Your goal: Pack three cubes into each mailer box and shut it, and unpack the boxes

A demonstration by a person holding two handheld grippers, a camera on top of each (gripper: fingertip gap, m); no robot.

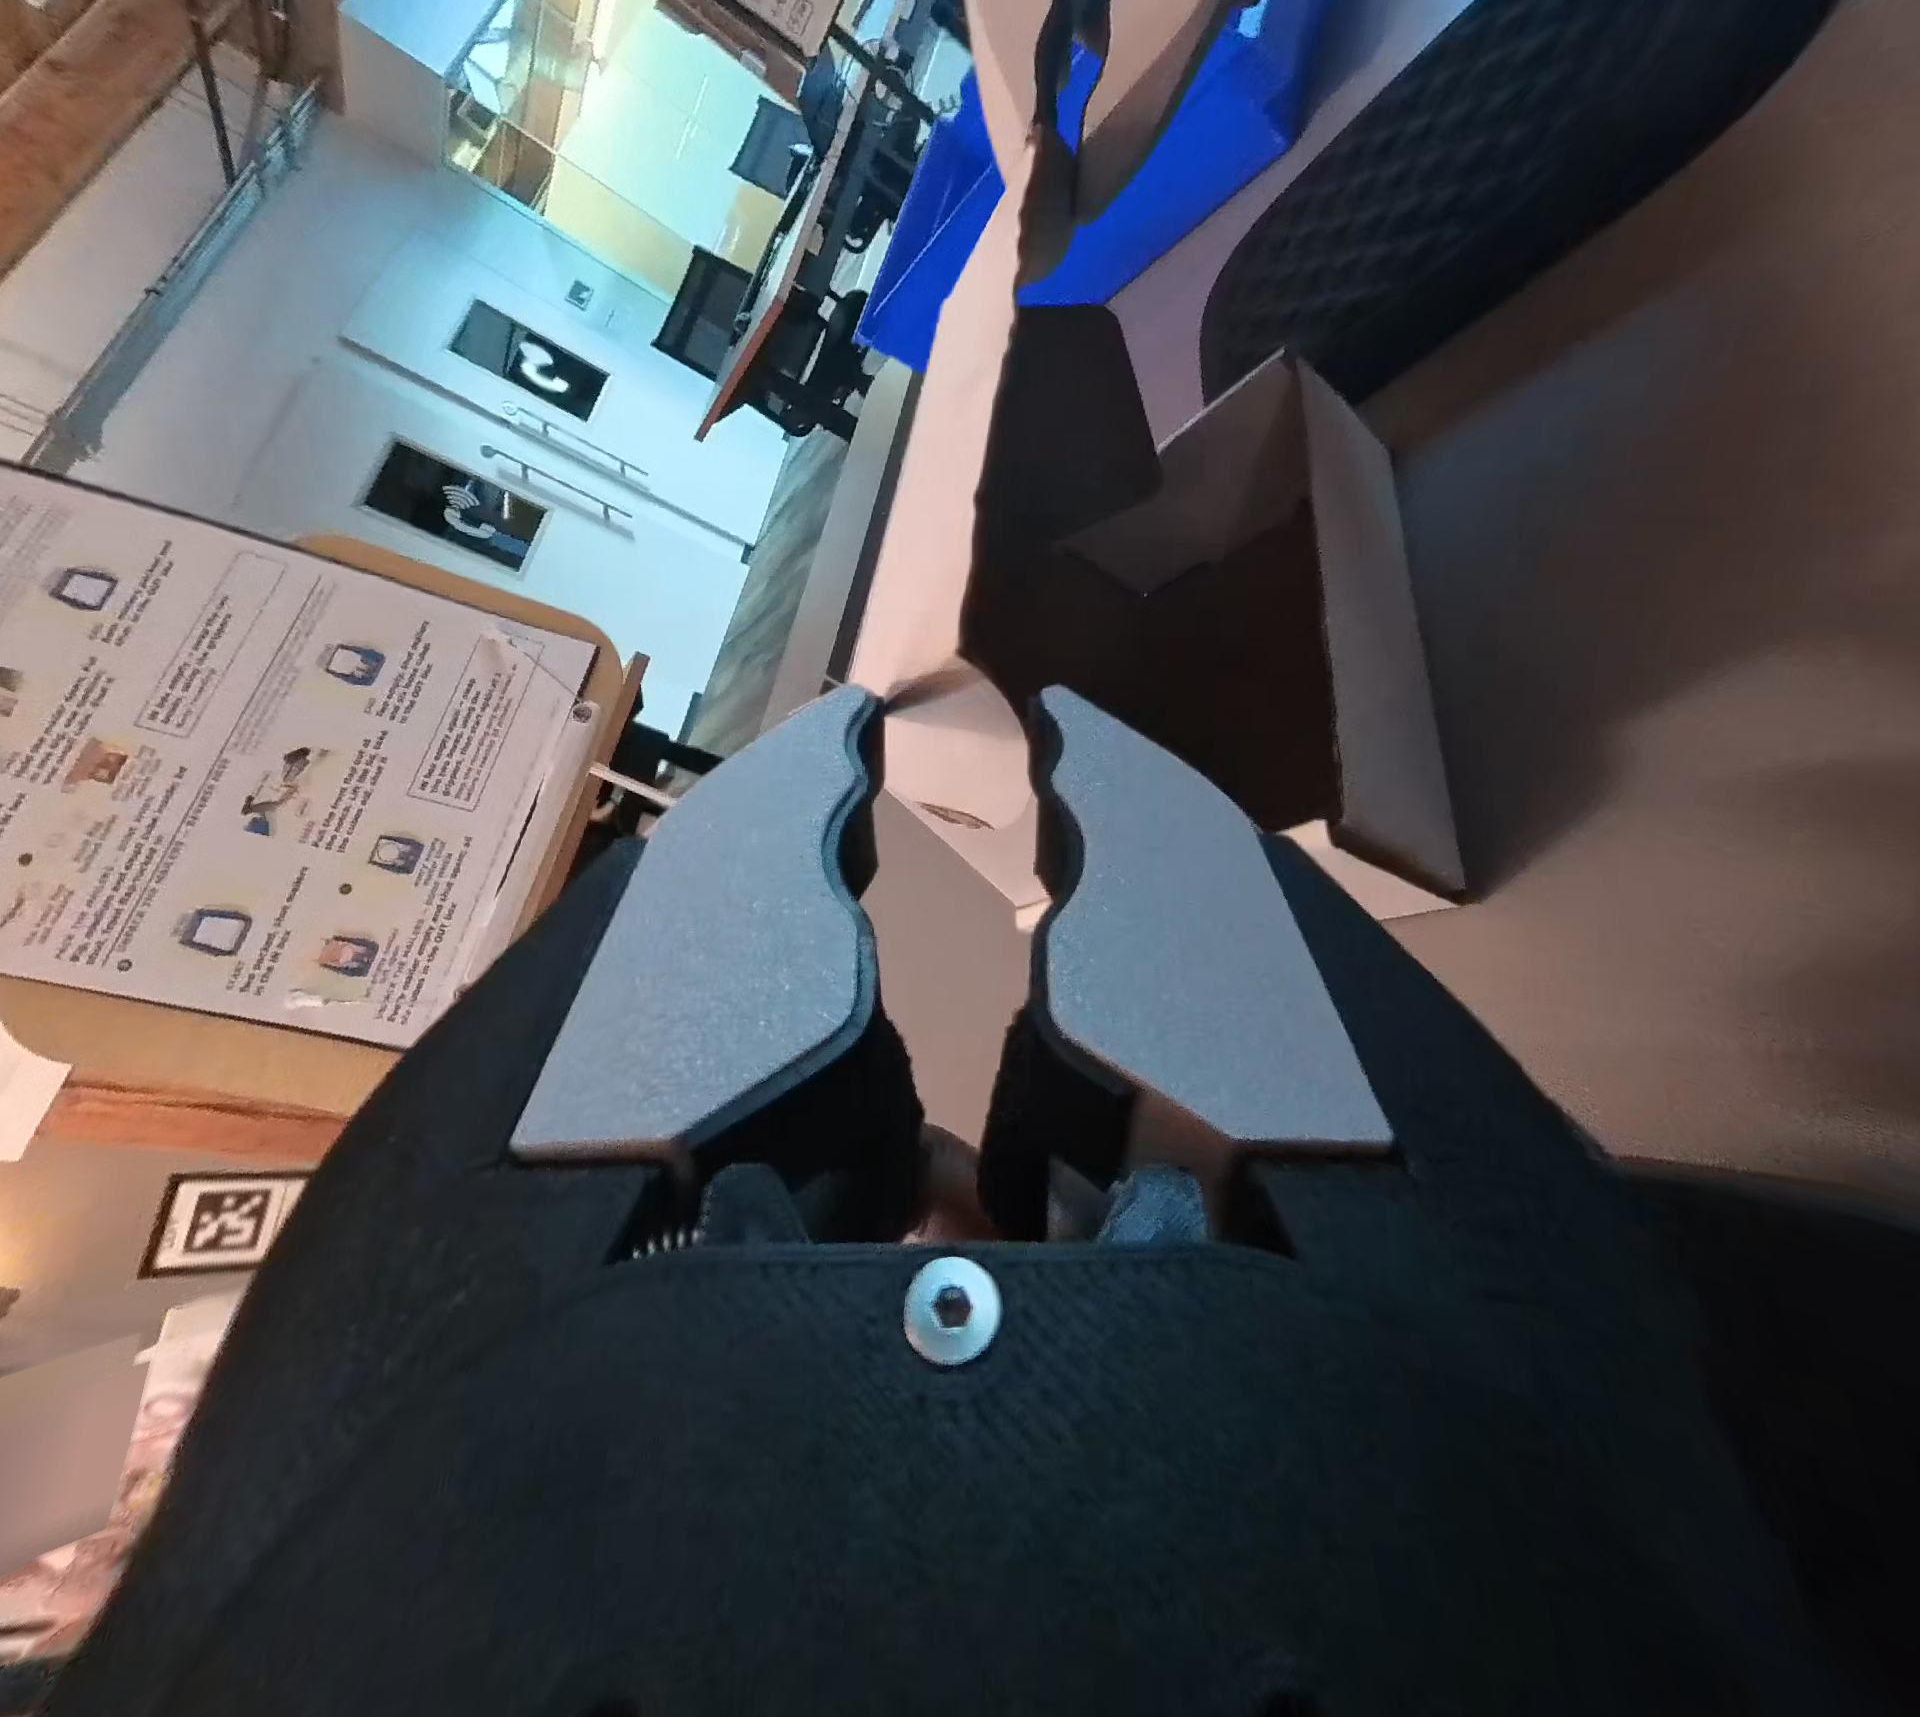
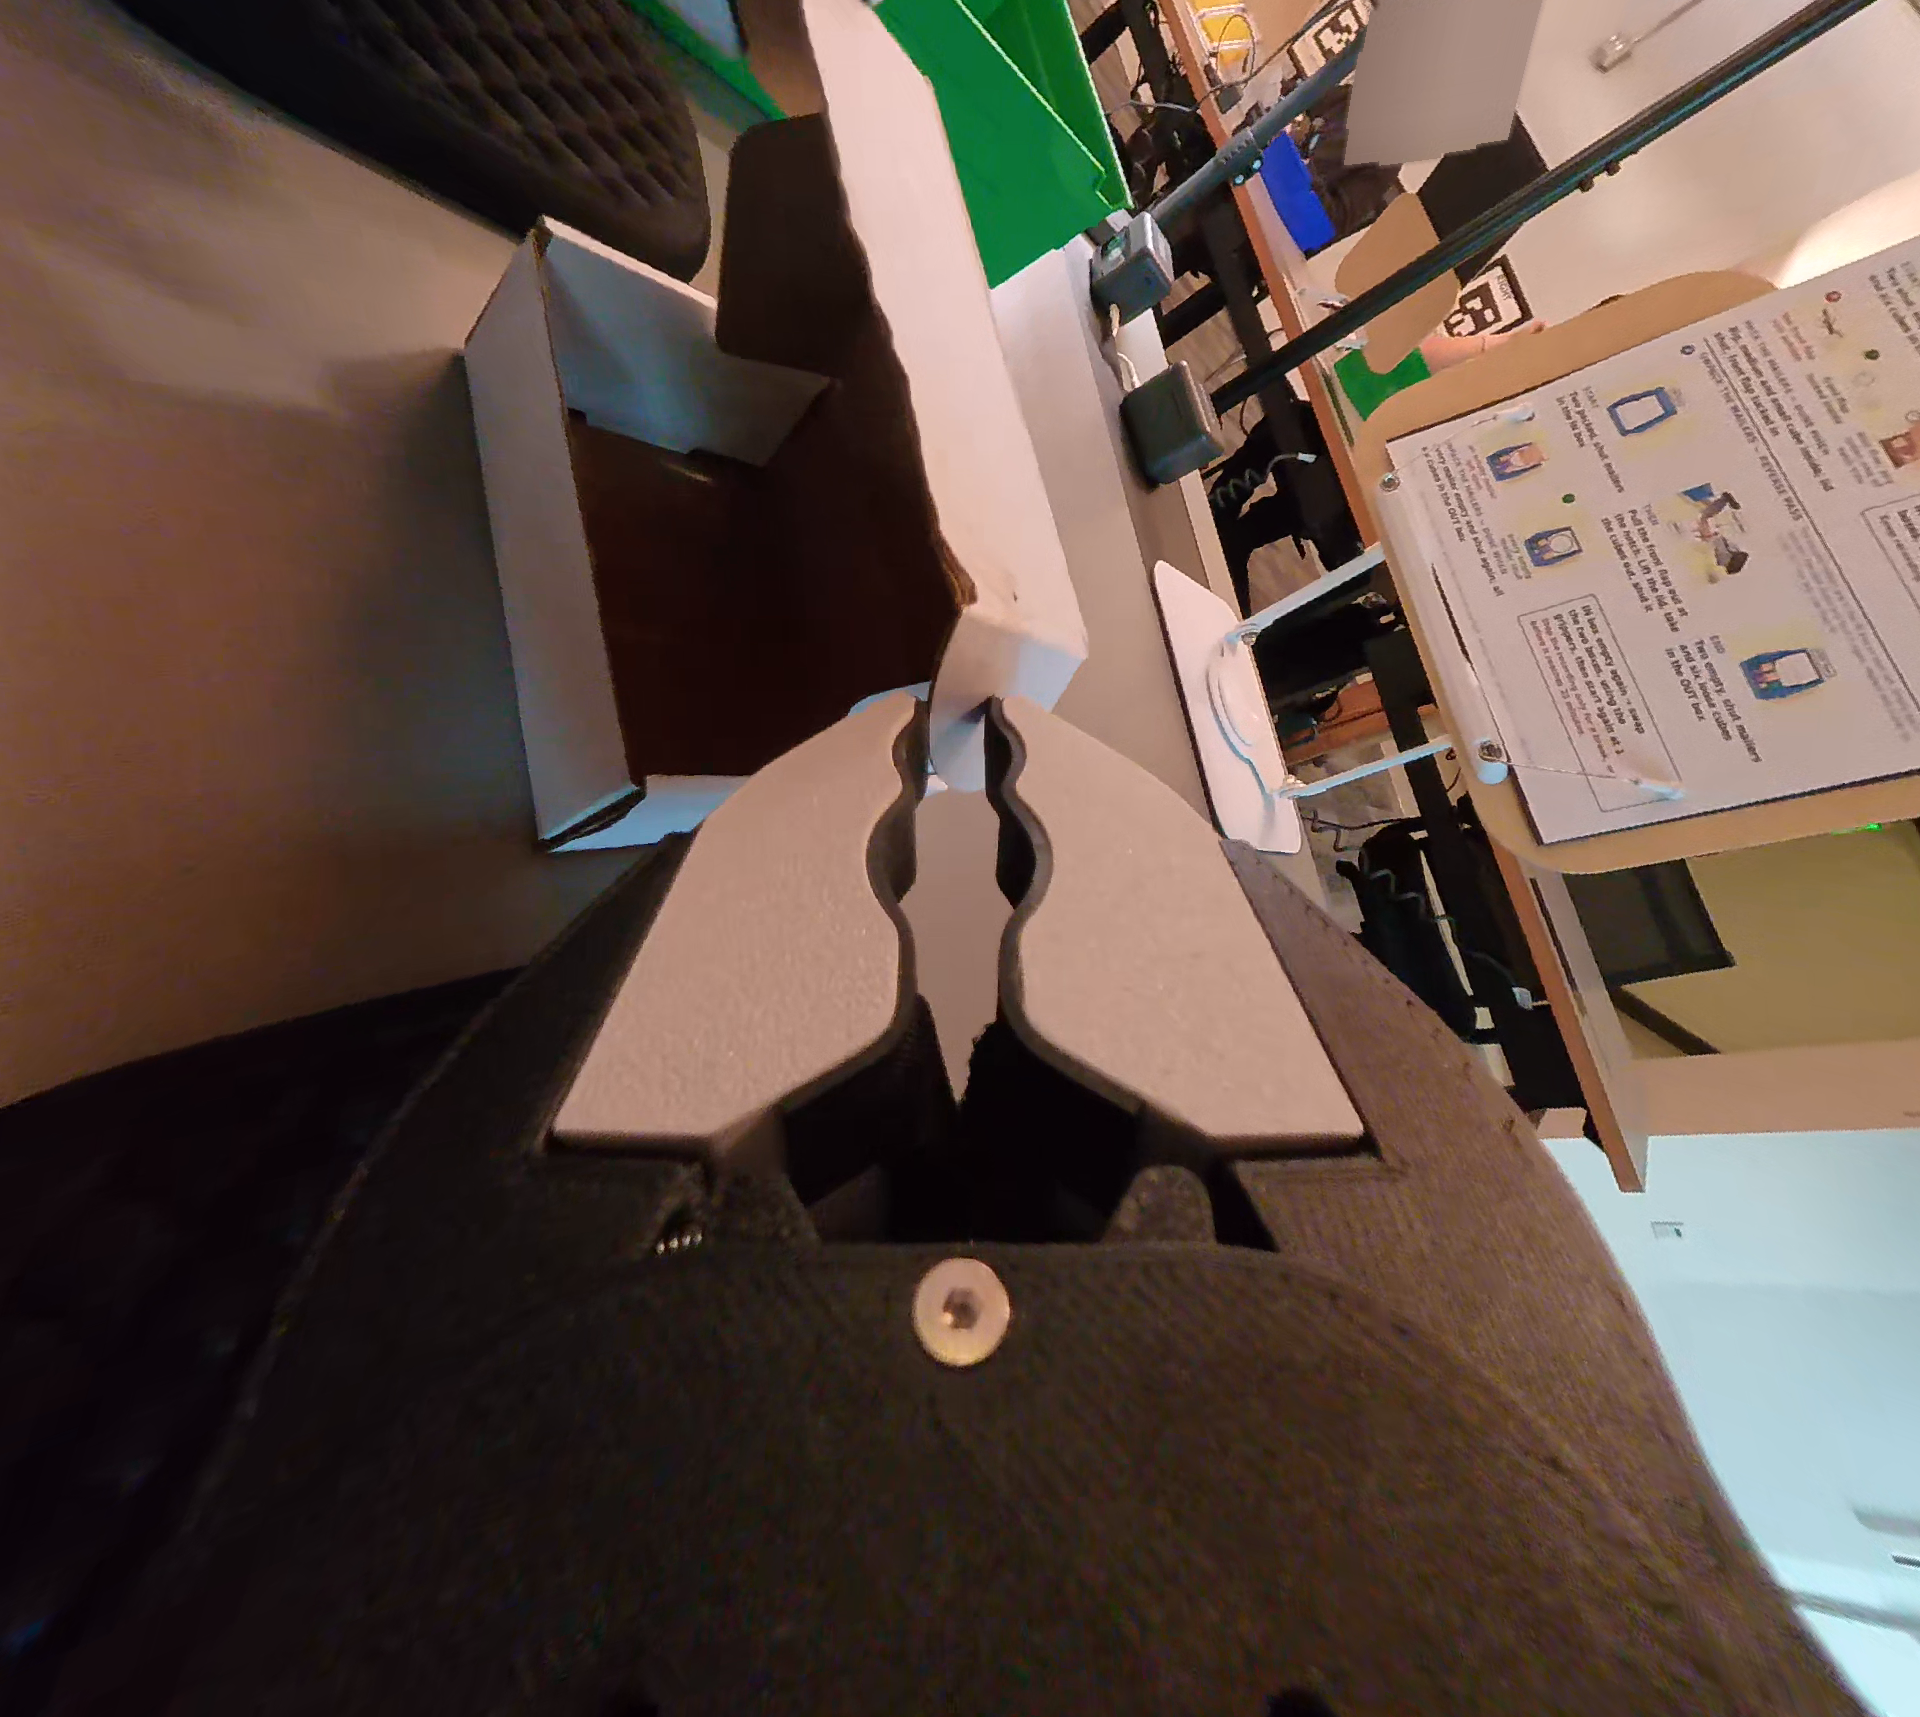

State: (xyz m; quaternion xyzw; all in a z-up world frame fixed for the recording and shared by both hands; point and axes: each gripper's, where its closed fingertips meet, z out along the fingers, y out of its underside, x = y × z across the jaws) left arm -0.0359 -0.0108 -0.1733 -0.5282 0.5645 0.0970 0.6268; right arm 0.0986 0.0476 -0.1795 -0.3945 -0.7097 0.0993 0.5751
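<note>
Both tools (image 1: 956, 711) (image 2: 956, 717) grip mailer lid (image 2: 935, 379) — box (image 2: 540, 587) open.

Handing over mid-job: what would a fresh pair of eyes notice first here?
The open mailer box, brown inside, with both grippers at its raised lid: the right gripper pinches one lid corner, the left gripper the other. A green bin stands behind it, a blue bin in the left view.
</note>
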